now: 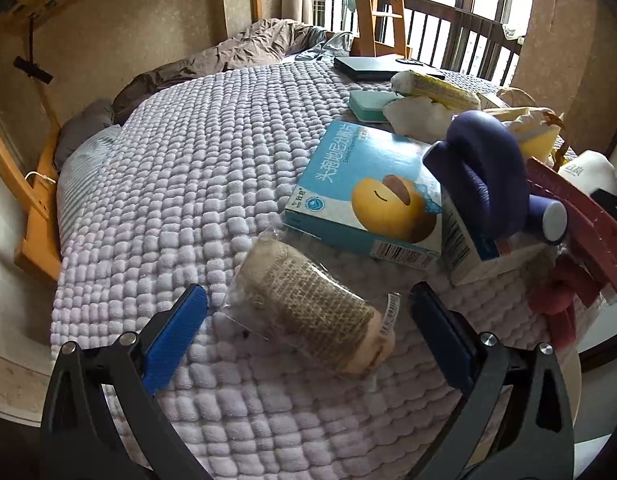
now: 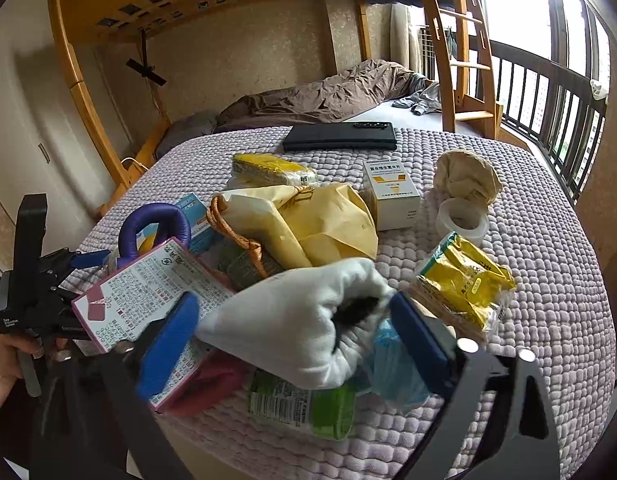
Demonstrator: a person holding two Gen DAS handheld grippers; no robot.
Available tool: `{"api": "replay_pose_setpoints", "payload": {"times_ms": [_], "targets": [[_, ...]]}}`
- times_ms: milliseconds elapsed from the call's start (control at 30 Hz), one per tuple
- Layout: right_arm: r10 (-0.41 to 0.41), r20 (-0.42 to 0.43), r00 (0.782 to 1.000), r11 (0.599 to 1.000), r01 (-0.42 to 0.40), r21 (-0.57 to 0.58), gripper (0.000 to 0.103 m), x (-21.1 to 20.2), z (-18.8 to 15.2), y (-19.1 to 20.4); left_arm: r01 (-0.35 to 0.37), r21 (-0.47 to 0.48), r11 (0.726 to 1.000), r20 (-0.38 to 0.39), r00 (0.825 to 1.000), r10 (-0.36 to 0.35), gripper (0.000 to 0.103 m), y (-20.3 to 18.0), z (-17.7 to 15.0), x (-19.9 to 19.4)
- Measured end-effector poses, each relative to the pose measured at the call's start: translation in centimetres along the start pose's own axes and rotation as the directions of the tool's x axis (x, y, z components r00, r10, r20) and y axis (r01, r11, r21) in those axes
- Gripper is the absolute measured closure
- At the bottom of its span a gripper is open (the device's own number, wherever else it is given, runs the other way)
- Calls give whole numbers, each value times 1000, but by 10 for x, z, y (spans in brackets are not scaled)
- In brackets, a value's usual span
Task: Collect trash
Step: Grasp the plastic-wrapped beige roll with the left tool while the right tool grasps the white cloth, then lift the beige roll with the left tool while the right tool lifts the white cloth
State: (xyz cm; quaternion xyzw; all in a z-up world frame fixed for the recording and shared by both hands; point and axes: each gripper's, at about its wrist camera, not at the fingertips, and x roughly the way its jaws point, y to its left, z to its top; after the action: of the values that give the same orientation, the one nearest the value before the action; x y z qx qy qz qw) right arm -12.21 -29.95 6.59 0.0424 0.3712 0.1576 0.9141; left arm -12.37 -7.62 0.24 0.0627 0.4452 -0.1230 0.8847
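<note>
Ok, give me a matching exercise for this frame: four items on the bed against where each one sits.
Items:
1. bandage roll
2. white bag
3. phone
4. tape roll

Places:
A. far edge of the blanket
B. between the open left gripper fingers
C. beside the crumpled paper
D. between the right gripper fingers

Pairs: 1-B, 2-D, 3-A, 4-C

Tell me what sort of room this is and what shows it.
Most likely a bedroom: a wooden bunk bed frame with a ladder stands over a mattress holding a rumpled brown duvet. A balcony railing runs outside the window.
</note>
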Motion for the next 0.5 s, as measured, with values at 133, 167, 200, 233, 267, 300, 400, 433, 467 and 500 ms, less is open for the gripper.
{"api": "replay_pose_setpoints", "payload": {"times_ms": [133,167,200,233,267,300,400,433,467,500], "targets": [[11,8,1000,1000,-11,12,31,-4,3,-7,11,-7,1000,12,1000,-11,13,-1,-2,-6],[17,8,1000,1000,-17,16,33,-5,4,-9,12,-11,1000,12,1000,-12,15,1,-3,-8],[22,6,1000,1000,-22,18,33,-5,4,-11,13,-15,1000,11,1000,-13,15,2,-4,-8],[26,3,1000,1000,-26,16,33,-6,4,-12,18,-20,1000,8,1000,-18,15,3,-4,-10],[26,2,1000,1000,-26,7,33,-7,4,-12,20,-22,1000,7,1000,-20,15,5,-5,-11],[20,3,1000,1000,-20,-1,32,-8,4,-12,17,-22,1000,7,1000,-17,15,4,-5,-12],[-41,37,998,999,42,-12,4,-16,3,-9,18,-22,1000,15,1000,-18,15,6,-6,-16],[-57,66,996,998,58,-12,4,-21,2,-9,24,-26,999,15,1000,-23,15,6,-6,-17],[-50,70,996,999,52,-18,4,-23,2,-9,25,-27,999,14,1000,-25,15,6,-6,-17],[-43,64,997,999,45,-26,4,-23,1,-9,26,-27,999,13,1000,-26,15,7,-7,-17]]}}
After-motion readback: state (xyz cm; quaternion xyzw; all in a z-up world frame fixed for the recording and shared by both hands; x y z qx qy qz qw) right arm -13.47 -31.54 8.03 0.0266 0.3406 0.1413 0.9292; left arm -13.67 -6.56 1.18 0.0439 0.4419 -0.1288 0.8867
